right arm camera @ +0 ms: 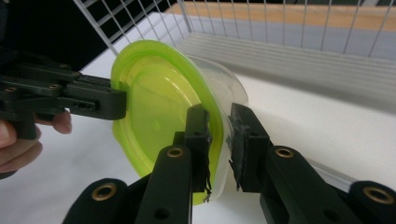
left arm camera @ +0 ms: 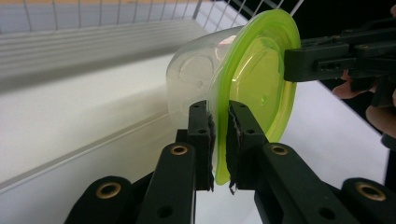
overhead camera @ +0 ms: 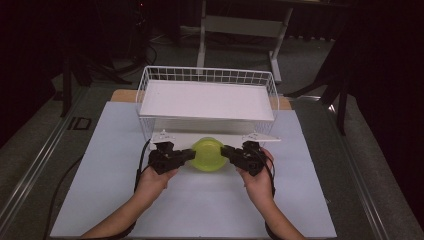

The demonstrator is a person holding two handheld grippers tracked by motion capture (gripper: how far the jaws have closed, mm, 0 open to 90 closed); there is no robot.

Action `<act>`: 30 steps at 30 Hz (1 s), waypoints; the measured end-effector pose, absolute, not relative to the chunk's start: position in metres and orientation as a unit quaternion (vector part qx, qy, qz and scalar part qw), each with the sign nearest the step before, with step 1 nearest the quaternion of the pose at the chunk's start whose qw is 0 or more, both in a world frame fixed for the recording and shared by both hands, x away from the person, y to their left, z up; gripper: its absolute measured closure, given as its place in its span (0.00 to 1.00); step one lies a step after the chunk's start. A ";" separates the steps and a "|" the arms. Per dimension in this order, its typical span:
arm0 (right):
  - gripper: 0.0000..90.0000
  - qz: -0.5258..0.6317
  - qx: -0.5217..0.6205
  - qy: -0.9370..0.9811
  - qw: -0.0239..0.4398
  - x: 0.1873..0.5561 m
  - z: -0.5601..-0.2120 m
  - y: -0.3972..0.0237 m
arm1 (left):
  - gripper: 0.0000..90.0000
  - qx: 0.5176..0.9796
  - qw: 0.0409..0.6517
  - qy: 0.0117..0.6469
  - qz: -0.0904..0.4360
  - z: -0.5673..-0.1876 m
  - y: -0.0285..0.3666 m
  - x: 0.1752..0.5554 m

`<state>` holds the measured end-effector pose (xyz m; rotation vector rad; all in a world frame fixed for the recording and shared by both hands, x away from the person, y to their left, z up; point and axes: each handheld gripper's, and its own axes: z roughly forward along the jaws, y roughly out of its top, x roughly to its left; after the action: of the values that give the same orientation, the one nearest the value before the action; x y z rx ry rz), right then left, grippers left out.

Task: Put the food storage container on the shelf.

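Two grippers hold one container between them, just in front of the wire basket. Nearest the person, the left gripper (overhead camera: 189, 155) has its jaws nearly closed, clamped on the rim of the green lid (left arm camera: 257, 79). The right gripper (overhead camera: 226, 151) is likewise nearly closed, pinching the opposite edge of the container (overhead camera: 208, 155) where lid meets clear tub (right arm camera: 224, 88). The container is tipped on its side, lid face toward the person and tub bottom toward the basket, held above the white mat (overhead camera: 200, 200). Beyond it stands the white wire basket (overhead camera: 207, 76), with a white board (overhead camera: 207, 100) lying inside.
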<state>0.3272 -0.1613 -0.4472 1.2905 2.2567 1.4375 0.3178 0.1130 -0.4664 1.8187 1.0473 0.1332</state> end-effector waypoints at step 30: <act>0.87 0.465 0.467 0.744 0.108 0.369 -0.485 -0.143 | 0.90 0.740 0.496 0.448 0.067 -0.497 0.119 0.363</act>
<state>0.3693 -0.1434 -0.4855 1.3741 2.1895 1.3684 0.3632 0.1192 -0.4969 1.7933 1.0854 0.1631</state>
